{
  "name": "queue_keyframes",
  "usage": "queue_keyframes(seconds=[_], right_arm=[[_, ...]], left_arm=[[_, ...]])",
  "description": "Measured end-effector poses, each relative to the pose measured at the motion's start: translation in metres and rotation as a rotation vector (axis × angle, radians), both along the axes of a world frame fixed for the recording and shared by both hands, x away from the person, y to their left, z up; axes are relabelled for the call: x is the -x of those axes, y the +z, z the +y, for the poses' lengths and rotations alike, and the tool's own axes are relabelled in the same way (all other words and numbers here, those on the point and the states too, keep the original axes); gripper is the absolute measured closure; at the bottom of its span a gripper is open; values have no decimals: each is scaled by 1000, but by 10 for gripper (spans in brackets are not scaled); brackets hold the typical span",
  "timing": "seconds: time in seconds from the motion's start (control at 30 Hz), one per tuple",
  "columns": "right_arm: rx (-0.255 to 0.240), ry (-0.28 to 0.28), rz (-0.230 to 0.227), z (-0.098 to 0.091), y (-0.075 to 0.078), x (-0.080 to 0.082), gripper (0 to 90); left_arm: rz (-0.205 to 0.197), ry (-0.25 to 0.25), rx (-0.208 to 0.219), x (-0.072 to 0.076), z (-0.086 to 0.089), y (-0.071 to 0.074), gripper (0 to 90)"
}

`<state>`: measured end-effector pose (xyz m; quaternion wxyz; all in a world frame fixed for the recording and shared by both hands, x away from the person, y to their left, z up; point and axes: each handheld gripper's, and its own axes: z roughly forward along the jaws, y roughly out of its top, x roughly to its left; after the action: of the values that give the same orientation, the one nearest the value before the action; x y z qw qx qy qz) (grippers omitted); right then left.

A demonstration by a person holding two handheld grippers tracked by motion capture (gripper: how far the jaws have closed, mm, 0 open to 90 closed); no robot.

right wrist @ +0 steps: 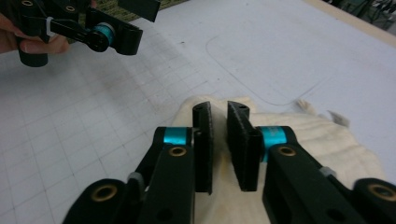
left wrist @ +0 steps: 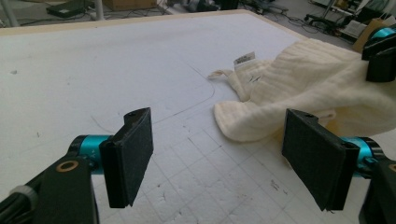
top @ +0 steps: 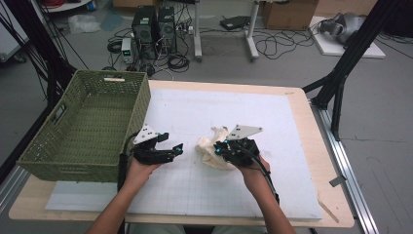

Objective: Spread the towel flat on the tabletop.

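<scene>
A crumpled cream cloth (top: 210, 152) lies on the white gridded mat (top: 195, 112), right of centre. My right gripper (top: 219, 148) sits on the cloth's right part, a hand behind it. In the right gripper view its jaws (right wrist: 218, 140) stand nearly together, with cream cloth (right wrist: 327, 140) in the narrow gap and underneath. My left gripper (top: 171, 141) hovers over bare mat just left of the cloth, wide open. In the left gripper view the cloth (left wrist: 303, 88) lies ahead and to the right of the open gripper (left wrist: 219, 154), with the right gripper (left wrist: 380, 51) at its far edge.
A green woven basket (top: 141, 102) stands at the table's left edge, close behind the left gripper. The mat lies on a wooden tabletop (top: 311, 126). Computers and cables sit on the floor beyond the table.
</scene>
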<state>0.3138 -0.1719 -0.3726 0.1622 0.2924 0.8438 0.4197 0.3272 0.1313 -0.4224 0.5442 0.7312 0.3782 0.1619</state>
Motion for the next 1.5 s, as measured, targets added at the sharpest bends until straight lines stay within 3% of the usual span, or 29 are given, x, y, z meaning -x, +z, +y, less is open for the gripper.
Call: queue_keyframes(seconds=[0.13,0.3,0.33,0.37,0.4,0.5,0.57,0.67,0.7,0.8,0.9,1.0,1.07,1.13,1.2,1.23,1.27,1.33,1.4,1.43,1.47,1.5], right_arm=[[3,-23,-3,-13,2,3,821],[-8,-88,-1,-50,1,16,818],[-8,-88,-1,-50,1,16,818],[-10,-116,5,-64,-2,22,816],[-10,-116,5,-64,-2,22,816],[10,-158,21,-88,-8,33,816],[19,-168,25,-94,-9,35,816],[48,-230,69,-119,-21,43,804],[48,-230,69,-119,-21,43,804],[76,-305,102,-137,-32,47,772],[54,-342,100,-144,-31,48,713],[34,-351,75,-144,-24,47,661],[-32,-350,23,-136,-6,44,579],[-46,-345,13,-133,-1,42,554],[-66,-325,-19,-117,11,35,495],[-59,-296,-28,-100,17,26,458],[-59,-296,-28,-100,17,26,458],[-19,-267,-22,-76,17,9,427],[1,-265,-14,-70,14,4,413],[48,-277,33,-58,6,-11,392],[48,-277,33,-58,6,-11,392],[82,-286,72,-50,-4,-23,372]], left_arm=[[1,1,-3,0,0,0,256],[1,3,-2,0,0,0,257],[1,4,-2,0,0,0,257],[1,2,-2,0,0,0,257],[1,2,0,0,0,0,257],[-4,0,0,0,0,1,258],[-3,0,0,0,0,1,259],[-2,1,5,0,0,0,259],[-2,-1,4,0,-1,0,259],[0,-2,2,1,-1,0,259],[-1,-6,-2,1,-2,0,260],[1,-7,-2,0,-2,0,260],[3,-7,-3,0,-2,-1,260],[4,-8,-5,0,-3,-1,260],[4,-8,-4,0,-3,0,260],[3,-8,-2,0,-2,0,260],[4,-8,-2,0,-2,0,260],[3,-6,1,0,-1,0,260],[3,-7,2,0,-1,0,260],[3,-8,2,0,-1,0,261],[4,-9,1,0,-1,0,261],[5,-7,4,0,-1,0,261]])
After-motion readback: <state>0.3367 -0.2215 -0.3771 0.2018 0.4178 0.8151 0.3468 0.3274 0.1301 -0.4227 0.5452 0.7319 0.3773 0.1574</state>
